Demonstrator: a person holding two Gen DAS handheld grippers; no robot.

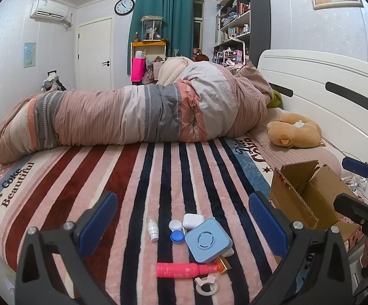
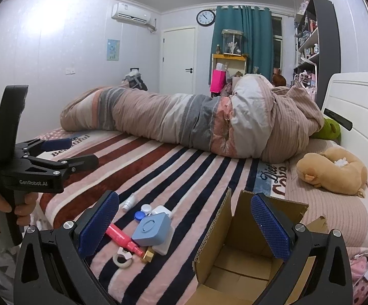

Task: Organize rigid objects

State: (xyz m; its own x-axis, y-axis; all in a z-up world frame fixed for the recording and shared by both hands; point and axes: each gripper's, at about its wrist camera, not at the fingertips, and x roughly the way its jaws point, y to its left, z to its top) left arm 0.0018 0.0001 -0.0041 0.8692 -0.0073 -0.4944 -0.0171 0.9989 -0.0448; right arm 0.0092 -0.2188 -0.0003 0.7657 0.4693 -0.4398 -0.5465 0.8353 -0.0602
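Small objects lie together on the striped blanket: a light blue square device point(image 1: 208, 243) point(image 2: 152, 230), a white earbud case point(image 1: 193, 220), a blue-and-white lens case point(image 1: 177, 231) point(image 2: 142, 211), a small white bottle point(image 1: 152, 228) point(image 2: 129, 202), a pink bottle point(image 1: 184, 270) point(image 2: 123, 239) and a tape roll point(image 1: 206, 287) point(image 2: 122, 259). My left gripper point(image 1: 182, 225) is open and empty just above them. An open cardboard box point(image 2: 244, 251) point(image 1: 308, 195) stands to their right. My right gripper point(image 2: 185, 225) is open and empty above the box's near-left edge.
A rolled striped duvet point(image 1: 138, 114) lies across the bed behind the blanket. A tan plush toy point(image 1: 294, 132) lies by the white headboard point(image 1: 336, 96). Cables and small items lie right of the box point(image 1: 359, 183).
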